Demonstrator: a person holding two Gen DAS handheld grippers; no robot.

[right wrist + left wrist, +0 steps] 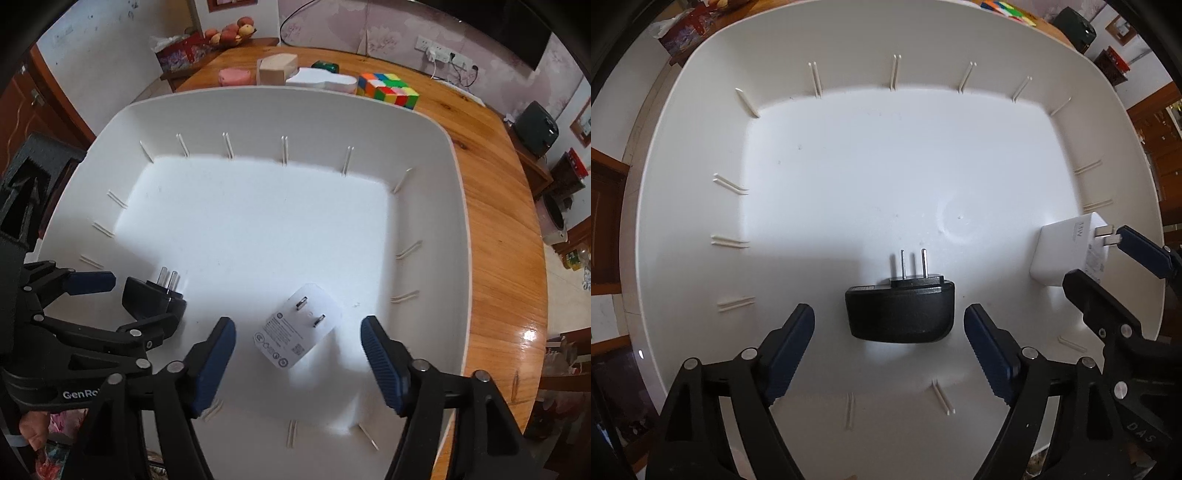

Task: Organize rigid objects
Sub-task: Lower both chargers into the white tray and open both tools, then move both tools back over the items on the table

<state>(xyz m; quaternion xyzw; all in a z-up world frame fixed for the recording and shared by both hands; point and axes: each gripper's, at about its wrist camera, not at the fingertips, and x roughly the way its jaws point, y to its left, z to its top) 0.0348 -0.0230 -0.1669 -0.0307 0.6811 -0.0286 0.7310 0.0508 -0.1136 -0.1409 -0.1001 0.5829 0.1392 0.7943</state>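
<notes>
A black plug adapter (900,313) lies on the floor of a white bin (871,162), prongs pointing away. My left gripper (888,332) is open, its fingers on either side of the adapter without touching it. A white charger (297,326) lies on the bin floor (258,221), prongs up. My right gripper (298,345) is open around it, apart from it. The white charger also shows in the left wrist view (1071,251), and the black adapter in the right wrist view (153,299). Each gripper appears in the other's view, the right gripper (1108,273) and the left gripper (122,306).
The bin stands on a wooden table (498,221). Behind it lie a Rubik's-style cube block (388,89), a wooden box (277,68), a pink round object (234,76), a white object (321,79) and a green box (325,66). A fruit bowl (231,33) stands farther back.
</notes>
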